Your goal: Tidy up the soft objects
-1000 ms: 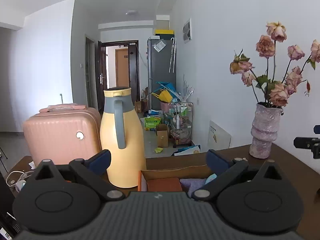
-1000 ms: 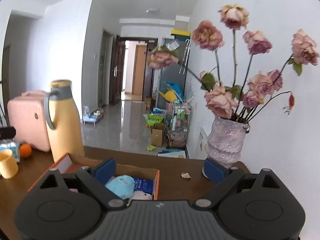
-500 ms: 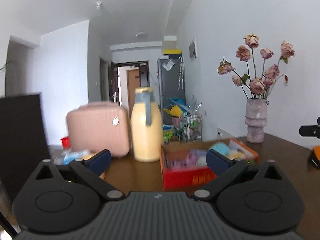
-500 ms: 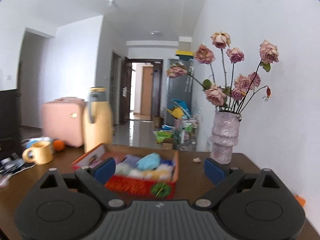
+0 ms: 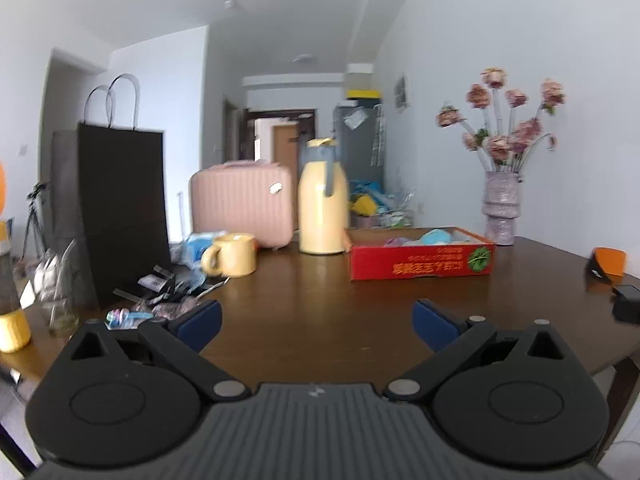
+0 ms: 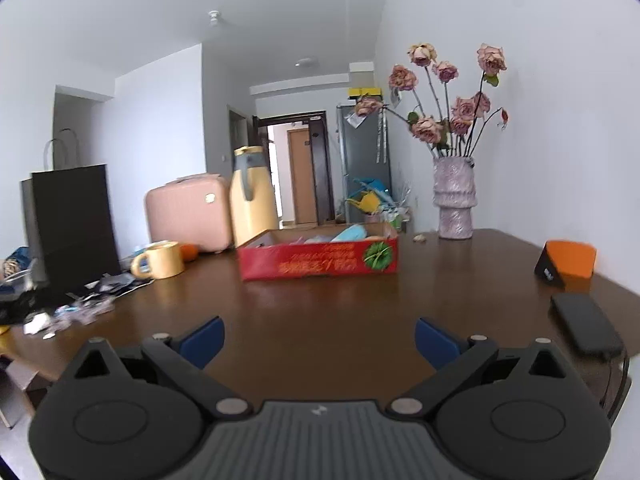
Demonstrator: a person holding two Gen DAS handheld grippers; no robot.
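Note:
A shallow red cardboard box (image 5: 422, 264) stands far back on the brown table; soft plush items, one light blue (image 5: 438, 235), show above its rim. In the right wrist view the box (image 6: 318, 262) holds the same blue plush (image 6: 352, 234). My left gripper (image 5: 316, 326) is open and empty over the near table edge, well short of the box. My right gripper (image 6: 318, 340) is also open and empty, equally far back from the box.
A yellow thermos jug (image 5: 322, 200), pink case (image 5: 242, 204), yellow mug (image 5: 232, 255), black paper bag (image 5: 120, 216) and small clutter (image 5: 160, 292) stand at the left. A vase of dried roses (image 6: 454, 200), an orange-black block (image 6: 566, 266) and a dark phone (image 6: 586, 330) are at the right.
Both grippers have pulled back from right above the box to the table's near edge. The box now looks small and far. Both stayed open and empty.

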